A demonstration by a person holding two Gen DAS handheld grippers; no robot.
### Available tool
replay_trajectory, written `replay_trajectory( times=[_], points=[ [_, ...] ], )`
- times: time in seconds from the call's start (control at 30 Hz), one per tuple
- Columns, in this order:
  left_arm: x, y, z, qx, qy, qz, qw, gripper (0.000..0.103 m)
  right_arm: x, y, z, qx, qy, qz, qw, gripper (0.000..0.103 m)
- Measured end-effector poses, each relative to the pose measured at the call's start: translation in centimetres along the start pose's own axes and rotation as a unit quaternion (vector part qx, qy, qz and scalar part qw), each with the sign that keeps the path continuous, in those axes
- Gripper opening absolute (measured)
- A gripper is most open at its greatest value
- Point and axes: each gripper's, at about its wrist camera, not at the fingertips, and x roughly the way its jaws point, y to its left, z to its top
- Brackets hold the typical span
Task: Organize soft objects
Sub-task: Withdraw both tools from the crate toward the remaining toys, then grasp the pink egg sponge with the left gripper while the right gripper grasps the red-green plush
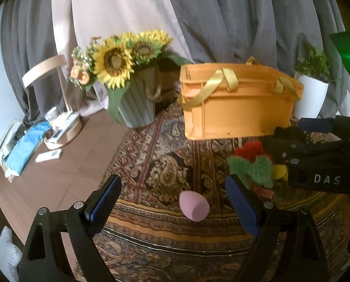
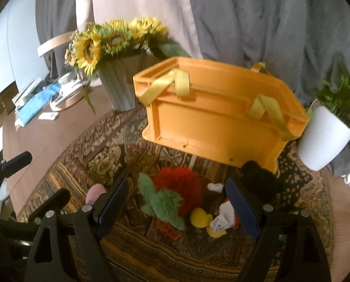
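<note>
Patterned rug (image 1: 165, 164): both reaches underway, nothing held; left gripper (image 1: 172, 202) spread around pink sponge (image 1: 193, 206), right gripper (image 2: 177, 206) spread over plush pile (image 2: 175, 188); next, pinch, carry to orange crate (image 1: 236, 108)

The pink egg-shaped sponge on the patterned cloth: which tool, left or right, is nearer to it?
Left. The left tool is open with the pink sponge between its fingers. The right tool, also open, hangs over the plush pile, with the sponge off to its left.

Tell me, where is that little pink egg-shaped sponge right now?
The pink sponge lies on the patterned rug, between the open left gripper's fingers, left of the green plush.
</note>
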Motion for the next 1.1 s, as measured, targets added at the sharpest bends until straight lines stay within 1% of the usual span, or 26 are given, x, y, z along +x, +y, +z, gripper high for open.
replay_trajectory(
  times=[0.1, 0.37, 0.57, 0.7, 0.77, 0.93, 1.07, 1.1],
  points=[
    [0.9, -0.5, -0.5, -0.003, 0.019, 0.003, 0.9998, 0.091, 1.2, -0.4, -0.1, -0.006, 0.014, 0.010, 1.000, 0.085],
    [3.5, -1.3, -1.5, -0.032, 0.063, 0.004, 0.9975, 0.089, 4.0, -1.1, -0.2, -0.014, 0.041, 0.030, 0.999, 0.085],
    [5.8, -1.2, -2.3, -0.071, 0.095, -0.003, 0.9930, 0.081, 6.0, -1.2, -0.5, -0.022, 0.065, 0.036, 0.997, 0.085],
    [6.7, -1.3, -2.9, -0.086, 0.106, -0.006, 0.9906, 0.075, 7.0, -1.2, -0.5, -0.032, 0.075, 0.040, 0.996, 0.085],
    [7.1, -1.4, -3.1, -0.090, 0.109, -0.004, 0.9899, 0.074, 7.5, -1.2, -0.5, -0.036, 0.079, 0.041, 0.995, 0.085],
    [8.2, -1.3, -3.4, -0.099, 0.123, -0.001, 0.9874, 0.064, 8.9, -1.3, -0.7, -0.037, 0.088, 0.047, 0.994, 0.085],
    [8.8, -1.2, -3.4, -0.104, 0.131, 0.000, 0.9859, 0.061, 9.5, -1.1, -0.9, -0.037, 0.091, 0.049, 0.994, 0.085],
    [8.9, -1.1, -3.4, -0.105, 0.133, -0.001, 0.9856, 0.059, 9.6, -1.0, -1.0, -0.037, 0.091, 0.050, 0.994, 0.085]
  ],
)
